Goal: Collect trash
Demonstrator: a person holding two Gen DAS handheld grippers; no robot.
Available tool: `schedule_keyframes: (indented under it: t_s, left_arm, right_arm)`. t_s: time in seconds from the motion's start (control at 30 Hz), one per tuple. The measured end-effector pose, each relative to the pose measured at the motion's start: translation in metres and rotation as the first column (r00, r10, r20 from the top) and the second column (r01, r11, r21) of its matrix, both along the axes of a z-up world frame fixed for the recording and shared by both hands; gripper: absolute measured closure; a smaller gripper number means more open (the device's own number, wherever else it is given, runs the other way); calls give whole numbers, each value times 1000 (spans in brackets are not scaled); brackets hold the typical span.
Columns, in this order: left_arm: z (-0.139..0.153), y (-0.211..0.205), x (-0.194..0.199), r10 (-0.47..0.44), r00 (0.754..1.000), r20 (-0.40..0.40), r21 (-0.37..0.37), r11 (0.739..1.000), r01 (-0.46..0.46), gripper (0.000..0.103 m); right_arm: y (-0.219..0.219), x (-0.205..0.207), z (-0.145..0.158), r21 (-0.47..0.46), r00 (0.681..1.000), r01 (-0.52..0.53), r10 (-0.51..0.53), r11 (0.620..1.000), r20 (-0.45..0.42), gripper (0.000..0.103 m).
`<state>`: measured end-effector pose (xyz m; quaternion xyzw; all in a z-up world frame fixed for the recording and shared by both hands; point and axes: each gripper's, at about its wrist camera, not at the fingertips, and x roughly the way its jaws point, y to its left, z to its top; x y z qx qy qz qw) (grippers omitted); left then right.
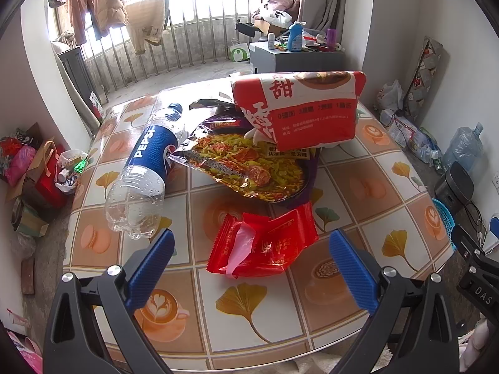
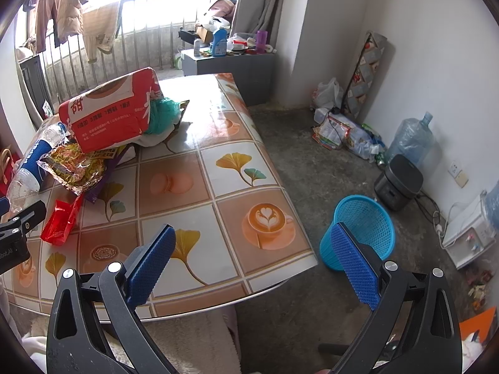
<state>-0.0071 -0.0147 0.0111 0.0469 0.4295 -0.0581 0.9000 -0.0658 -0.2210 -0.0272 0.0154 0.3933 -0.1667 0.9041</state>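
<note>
Fingers of the left gripper stand wide apart with nothing between them, and the red snack wrapper lies on the bench just ahead of the gap. Beyond the wrapper, farther from the fingertips, sit the noodle packet, the Pepsi bottle lying on its side toward the left finger, and a red-and-white paper bag propped over the heap. The right gripper is likewise spread and empty, held over the near bench edge with its right finger in line with the blue basket on the floor.

Judging by this, collection is at its start: all the trash is on the bench, and nothing shows in the visible part of the basket. The likely next move is for the left gripper to go forward and down until the wrapper sits between the fingers, then close. Crinkled film is thin, so a low, flat approach would help.

Only the right wrist view shows the whole basket, plus a green bundle behind the bag; the left view alone shows the wrapper squarely framed.
</note>
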Motion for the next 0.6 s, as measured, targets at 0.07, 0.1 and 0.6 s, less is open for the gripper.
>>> schedule_keyframes:
  t_s: [0.07,0.1,0.6]
  left_arm:
    - [0,0,0,0,1000,0,0,1000,0,6]
    - [0,0,0,0,1000,0,0,1000,0,6]
    - [-1,3,2,8,1000,-1,0,1000,-8,6]
  right_arm:
    - [0,0,0,1,1000,1,-1,1000,0,8]
    - [1,0,0,1,1000,0,0,1000,0,8]
    - [4,3,0,2,1000,-4,4,1000,1,8]
